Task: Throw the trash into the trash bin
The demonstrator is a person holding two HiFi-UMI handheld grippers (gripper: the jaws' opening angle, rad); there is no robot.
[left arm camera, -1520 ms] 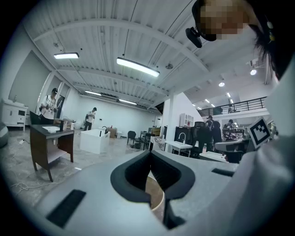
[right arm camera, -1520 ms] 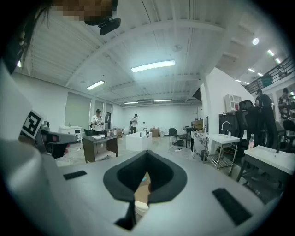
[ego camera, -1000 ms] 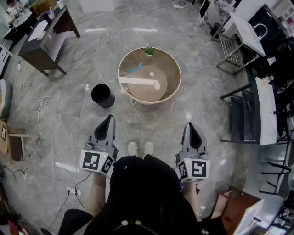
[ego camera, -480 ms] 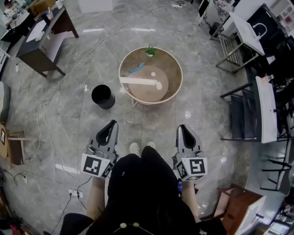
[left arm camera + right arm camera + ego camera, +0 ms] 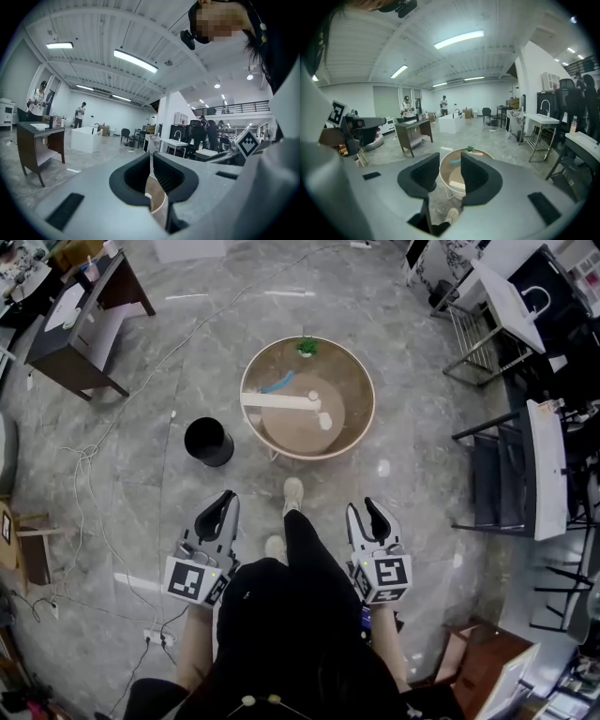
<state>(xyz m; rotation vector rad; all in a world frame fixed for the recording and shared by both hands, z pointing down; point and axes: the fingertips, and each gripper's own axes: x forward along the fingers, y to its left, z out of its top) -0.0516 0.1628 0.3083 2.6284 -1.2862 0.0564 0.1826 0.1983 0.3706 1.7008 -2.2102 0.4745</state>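
Observation:
A round wooden table (image 5: 361, 381) stands ahead of me on the floor. On it lie a blue scrap (image 5: 277, 382), a small white ball (image 5: 310, 391), a white piece (image 5: 323, 419) and a long white strip (image 5: 277, 401). The black trash bin (image 5: 208, 441) stands on the floor to the table's left. My left gripper (image 5: 225, 504) hangs low near my left leg, shut and holding nothing. My right gripper (image 5: 366, 509) is beside my right leg, its jaws opening with nothing between them. Between the right gripper's (image 5: 450, 159) jaws I see the table (image 5: 441, 170) and the blue scrap (image 5: 454, 161).
A small green plant (image 5: 307, 347) sits at the table's far rim. My shoe (image 5: 293, 493) steps toward the table. A dark desk (image 5: 80, 324) stands far left and chairs and white desks (image 5: 539, 465) line the right. Cables (image 5: 89, 451) trail over the floor at left.
The right jaws have gone from shut to apart. Both grippers sank and the right one shifted inward. One foot has stepped forward toward the table.

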